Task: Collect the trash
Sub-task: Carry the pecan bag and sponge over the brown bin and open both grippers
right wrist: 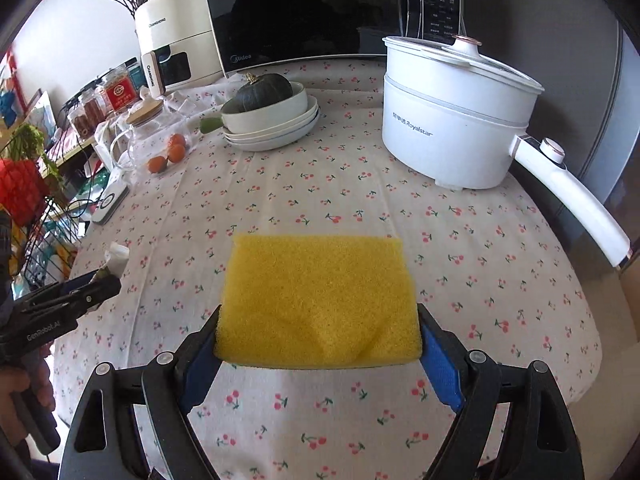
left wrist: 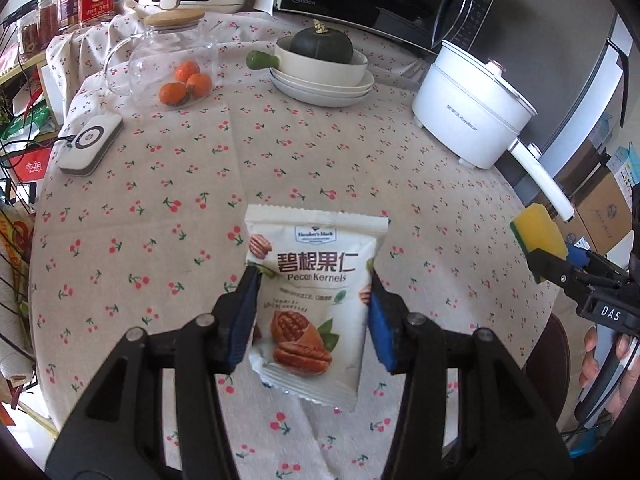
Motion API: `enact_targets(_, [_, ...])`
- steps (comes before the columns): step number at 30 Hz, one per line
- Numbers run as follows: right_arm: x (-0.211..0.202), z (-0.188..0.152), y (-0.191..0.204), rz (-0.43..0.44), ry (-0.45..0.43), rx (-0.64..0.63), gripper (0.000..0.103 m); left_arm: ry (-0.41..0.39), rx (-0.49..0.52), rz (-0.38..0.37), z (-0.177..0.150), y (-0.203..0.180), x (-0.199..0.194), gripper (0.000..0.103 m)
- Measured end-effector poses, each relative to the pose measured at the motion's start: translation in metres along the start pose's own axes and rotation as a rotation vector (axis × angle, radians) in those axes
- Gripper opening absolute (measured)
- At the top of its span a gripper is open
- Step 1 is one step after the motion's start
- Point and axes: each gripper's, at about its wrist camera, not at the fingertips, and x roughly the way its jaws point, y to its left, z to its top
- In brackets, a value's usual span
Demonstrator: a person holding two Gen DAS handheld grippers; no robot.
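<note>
1. Two claws, each loaded. Left gripper (left wrist: 312, 300) partly closed, blue pads (left wrist: 246, 316) pinching both side edges of the snack packet (left wrist: 316, 300), which is lifted off the cherry-print tablecloth (left wrist: 160, 200).
2. Right gripper (right wrist: 318, 344) set wide, pads pressing the sponge (right wrist: 320, 296) by its near end; sponge dents at the grip.
3. Packet long axis runs forward from the left claw, top seam away, slight tilt. Sponge sticks out flat ahead of the right claw.
4. Packet: white, "Pecan Kernels" print, nut pictures. Sponge: yellow foam, green underside seen from the left wrist view.
</note>
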Motion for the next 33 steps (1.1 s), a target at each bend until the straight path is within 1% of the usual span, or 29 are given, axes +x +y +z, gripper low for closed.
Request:
enact_targets(6, [-0.039, -0.048, -0.008, -0.026, 0.015, 0.010, 0.088, -0.004, 0.044, -0.043, -0.028, -0.032, -0.029, 0.052])
enact_targets(13, [-0.079, -0.094, -0.030, -0.077, 0.027, 0.027, 0.088, -0.027, 0.150, -0.079, -0.057, -0.074, -0.055, 0.052])
enact_targets(20, [-0.120, -0.126, -0.059, -0.119, -0.019, 0.082, 0.088, -0.048, 0.244, -0.143, -0.081, -0.118, -0.069, 0.052])
enact_targets(23, [-0.131, -0.139, -0.073, -0.160, -0.034, 0.089, 0.088, -0.052, 0.267, -0.195, -0.088, -0.140, -0.067, 0.052])
enact_targets(25, [-0.137, -0.148, -0.083, -0.187, -0.044, 0.090, 0.089, -0.045, 0.299, -0.223, -0.092, -0.156, -0.063, 0.052])
enact_targets(29, [-0.149, -0.167, -0.108, -0.243, -0.048, 0.106, 0.089, -0.018, 0.372, -0.253, -0.106, -0.189, -0.051, 0.052])
enact_targets(33, [-0.155, -0.186, -0.134, -0.265, -0.035, 0.151, 0.089, 0.008, 0.420, -0.287, -0.117, -0.222, -0.037, 0.053])
